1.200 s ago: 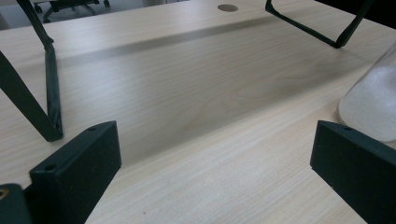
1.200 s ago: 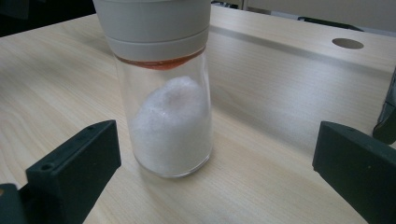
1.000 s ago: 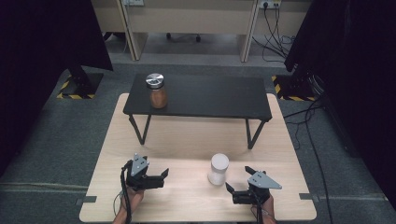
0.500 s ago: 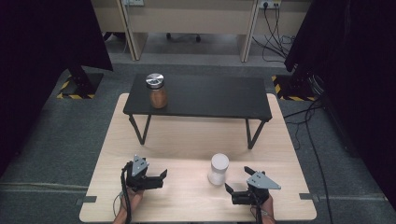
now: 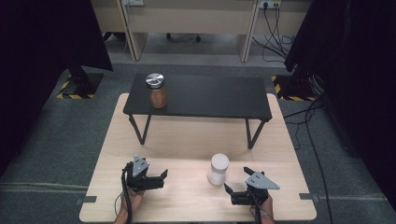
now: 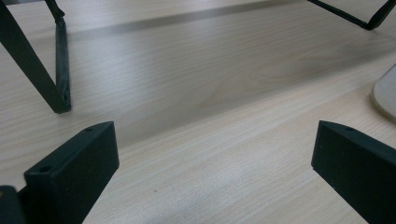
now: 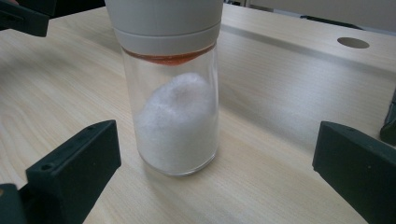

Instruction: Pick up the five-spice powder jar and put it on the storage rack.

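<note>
The right gripper [image 5: 236,185] was held low over the near right part of the bench [image 5: 187,140], its jaws spread wide with nothing between them touched. In the right gripper view the two black jaws rose at the bottom corners, and a glass jar [image 7: 173,93] stood upright between and beyond them, apart from both. The jar [image 5: 218,169] was seen from above as a white-capped cylinder just beyond and to the left of that gripper. White powder filled roughly its lower half; an orange ring was visible under the white cap, whose top was cut off by the upper edge of the right gripper view.

The left gripper [image 5: 161,177] was held near the bench's front left, its jaws likewise wide apart and empty. In the left gripper view only bare wood lay between the jaws; a pale rounded edge at the right border could not be identified with certainty.

Farther back, a low black table [image 5: 201,95] stood on the bench, its thin legs [image 6: 58,70] partly cut off in the left gripper view. A second jar [image 5: 156,91] with a metal lid and brown contents stood upright at its left end, well apart from both grippers; its contents could not be made out further.
</note>
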